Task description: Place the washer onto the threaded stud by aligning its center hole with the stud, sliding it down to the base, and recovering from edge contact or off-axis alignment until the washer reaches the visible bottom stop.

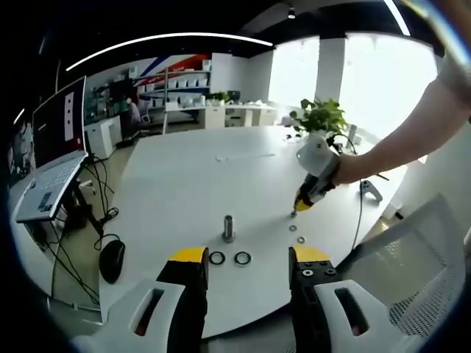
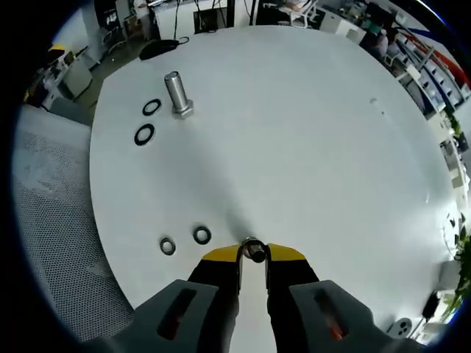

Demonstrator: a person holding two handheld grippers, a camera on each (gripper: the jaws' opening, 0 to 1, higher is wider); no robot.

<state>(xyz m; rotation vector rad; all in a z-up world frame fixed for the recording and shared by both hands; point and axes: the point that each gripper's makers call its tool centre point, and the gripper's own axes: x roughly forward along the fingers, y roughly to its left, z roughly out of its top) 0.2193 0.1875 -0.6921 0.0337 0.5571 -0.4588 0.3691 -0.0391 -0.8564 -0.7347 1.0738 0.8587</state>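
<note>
Where the white, matte tabletop (image 2: 309, 132) spreads round and smooth, one metal threaded stud (image 2: 176, 93) stands upright on a wider hexagonal base, a short grey cylinder with a dull shine.

Item: two dark flat rings (image 2: 151, 107) (image 2: 144, 134) lying on the table just left of the stud in the right gripper view, apart from it and from each other. In the left gripper view they lie near the stud (image 1: 228, 228), on its near side, between the tips of that view's own jaws.

Item: two smaller washers (image 2: 202, 235) (image 2: 168, 245), dark-rimmed with pale centres, flat on the table just left of the right gripper's tips.

Item: washer (image 2: 255, 251), small, metallic, ring-shaped, pinched between the yellow-tipped jaws of the right gripper (image 2: 252, 254), which stand narrow, closed on its edges. It sits well apart from the stud, nearer the table's edge. Whether it touches the tabletop cannot be told.

Item: left gripper (image 1: 246, 259), black fingers with yellow tips, white moulded body, jaws standing wide with nothing between them, held above the near table edge.

Item: right gripper as seen from the left gripper view (image 1: 307, 197), held by a hand (image 1: 346, 168), tips pointing down at the tabletop right of the stud.
</note>
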